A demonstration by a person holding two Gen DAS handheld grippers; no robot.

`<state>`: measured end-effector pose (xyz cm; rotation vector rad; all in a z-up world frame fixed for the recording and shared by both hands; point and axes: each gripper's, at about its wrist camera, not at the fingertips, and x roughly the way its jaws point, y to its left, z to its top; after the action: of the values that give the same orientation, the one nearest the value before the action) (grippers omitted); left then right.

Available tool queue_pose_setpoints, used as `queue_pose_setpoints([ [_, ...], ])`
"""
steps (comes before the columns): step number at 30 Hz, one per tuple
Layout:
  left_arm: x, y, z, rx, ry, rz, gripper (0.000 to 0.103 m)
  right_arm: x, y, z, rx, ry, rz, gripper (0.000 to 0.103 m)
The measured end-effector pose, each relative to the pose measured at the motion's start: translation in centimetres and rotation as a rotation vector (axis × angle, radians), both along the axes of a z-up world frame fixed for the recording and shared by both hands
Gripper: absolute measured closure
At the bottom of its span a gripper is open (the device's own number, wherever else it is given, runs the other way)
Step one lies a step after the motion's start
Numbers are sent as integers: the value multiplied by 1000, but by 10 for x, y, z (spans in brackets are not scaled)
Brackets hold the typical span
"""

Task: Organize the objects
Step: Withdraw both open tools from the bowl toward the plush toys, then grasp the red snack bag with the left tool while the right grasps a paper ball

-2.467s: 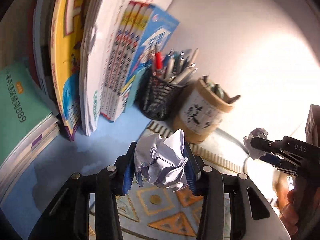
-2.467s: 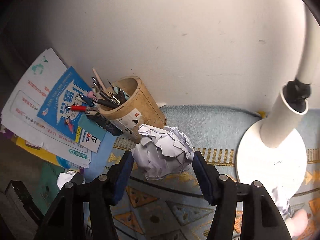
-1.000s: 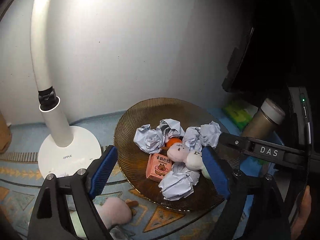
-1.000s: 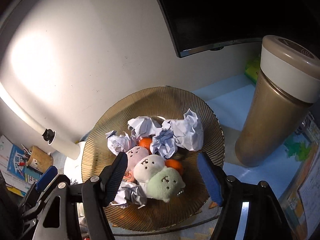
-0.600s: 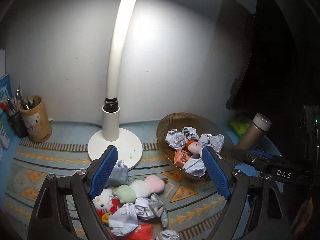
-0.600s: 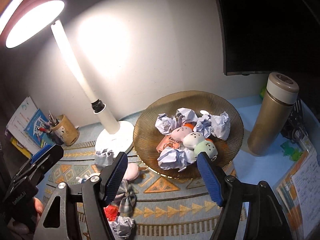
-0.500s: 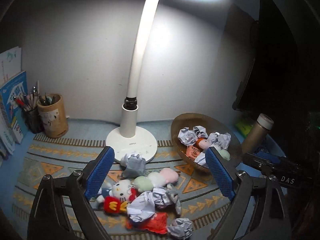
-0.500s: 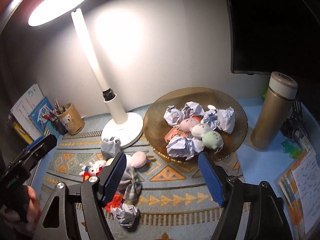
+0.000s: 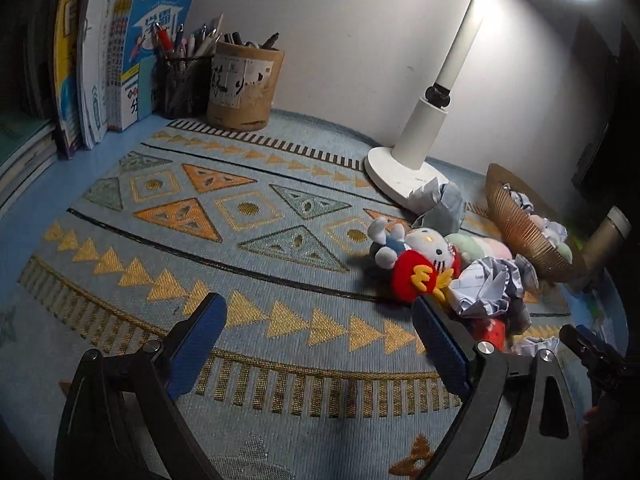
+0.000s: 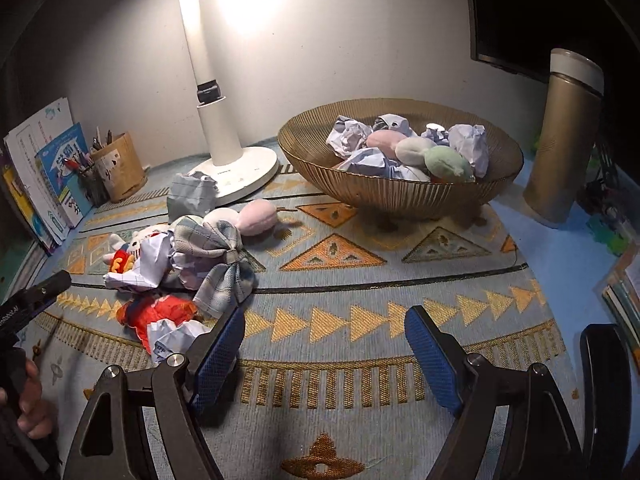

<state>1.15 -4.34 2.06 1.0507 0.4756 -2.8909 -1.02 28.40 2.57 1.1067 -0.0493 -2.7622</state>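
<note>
A ribbed gold bowl (image 10: pixel 404 194) holds several crumpled paper balls and soft toys; it also shows in the left wrist view (image 9: pixel 520 228). A pile lies on the patterned mat (image 10: pixel 360 320): a Hello Kitty plush (image 9: pixel 416 260), crumpled paper (image 10: pixel 152 260), a checked cloth bow (image 10: pixel 216 264), a red wrapper (image 10: pixel 160 312), a pink toy (image 10: pixel 258 218). My left gripper (image 9: pixel 320 344) is open and empty, low over the mat, left of the pile. My right gripper (image 10: pixel 324 352) is open and empty, just right of the pile.
A white desk lamp (image 10: pixel 236 172) stands behind the pile with a paper ball (image 10: pixel 190 194) at its base. A wooden pen pot (image 9: pixel 244 88), a mesh pen cup (image 9: pixel 180 84) and books (image 9: pixel 100 68) stand far left. A gold flask (image 10: pixel 564 140) stands right of the bowl.
Both grippers let go of their paper balls into the bowl, then pulled back and dropped low over the mat near the pile. Both stay open.
</note>
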Motion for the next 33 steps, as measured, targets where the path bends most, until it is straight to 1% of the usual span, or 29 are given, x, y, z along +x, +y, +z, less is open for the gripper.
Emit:
queue_pose_setpoints([
  [1,1,-1,0,-9,8,10,8,1,1,1,-6,9,-1,22],
  [4,-3,1,-5,28,-40,-34,8,4,-1,1,0,20,9,22],
  [5,0,3,-4,24,-28,-37,8,5,-2,2,6,28,12,22],
  [7,4,6,-1,7,-4,-43,8,7,-6,3,18,38,25,22],
  [12,7,22,2,-57,5,-92,8,12,-11,4,21,52,60,22],
  [14,8,28,3,-74,9,-111,8,14,-12,6,-3,52,102,22],
  [16,7,34,4,-82,2,-139,8,15,-15,6,-64,23,208,21],
  [18,6,42,6,-31,-8,-197,9,18,-20,7,-112,0,308,20],
  [20,2,51,9,37,-24,-248,9,22,-29,7,-100,-7,349,18],
  [22,-7,65,11,88,-62,-283,9,24,-38,3,-68,-16,373,17],
  [24,-17,80,12,92,-81,-306,9,23,-44,-2,-42,-38,390,17],
  [26,-27,96,10,54,-108,-312,10,22,-48,-5,-26,-50,394,17],
  [28,-34,108,6,22,-132,-312,14,19,-49,-7,-20,-58,395,17],
  [29,-37,112,4,18,-139,-311,19,17,-49,-8,-16,-63,392,17],
  [31,-43,116,-1,20,-154,-294,19,14,-51,-10,-7,-79,392,17],
  [33,-49,116,-5,28,-159,-277,33,12,-55,-11,6,-87,398,17],
])
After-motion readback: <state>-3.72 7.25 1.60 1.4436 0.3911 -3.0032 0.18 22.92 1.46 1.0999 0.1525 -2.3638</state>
